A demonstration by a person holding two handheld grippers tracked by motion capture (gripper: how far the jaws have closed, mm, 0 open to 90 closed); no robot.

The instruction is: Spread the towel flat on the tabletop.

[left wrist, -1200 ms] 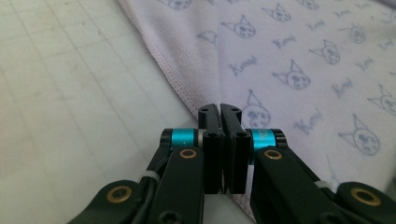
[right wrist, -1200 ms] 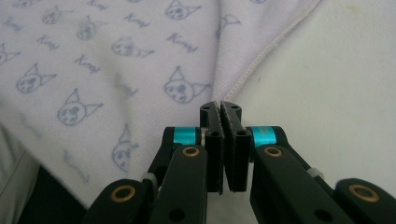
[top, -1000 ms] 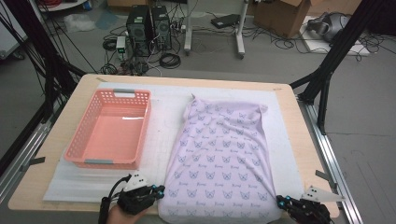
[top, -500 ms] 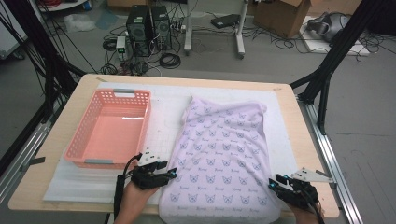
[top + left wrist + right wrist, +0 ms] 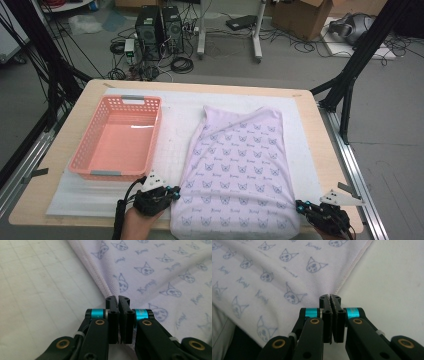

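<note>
two grippers worked one soft lilac cloth [image 5: 239, 170] printed with cat faces, spread on the white mat [image 5: 177, 125] right of the rigid pink lattice basket [image 5: 120, 137]. the left gripper [image 5: 118, 298] had just closed on its stitched left hem; the right gripper [image 5: 330, 297] likewise pinched the right hem. both had drawn back from half a second earlier.

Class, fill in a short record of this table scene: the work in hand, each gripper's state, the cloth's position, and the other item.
Work: gripping the near edge of the lilac printed cloth
Left gripper: shut on the cloth's hem
Right gripper: shut on the cloth's hem
Cloth position: spread flat on the white mat
Other item: pink basket, empty, left of the cloth
</note>
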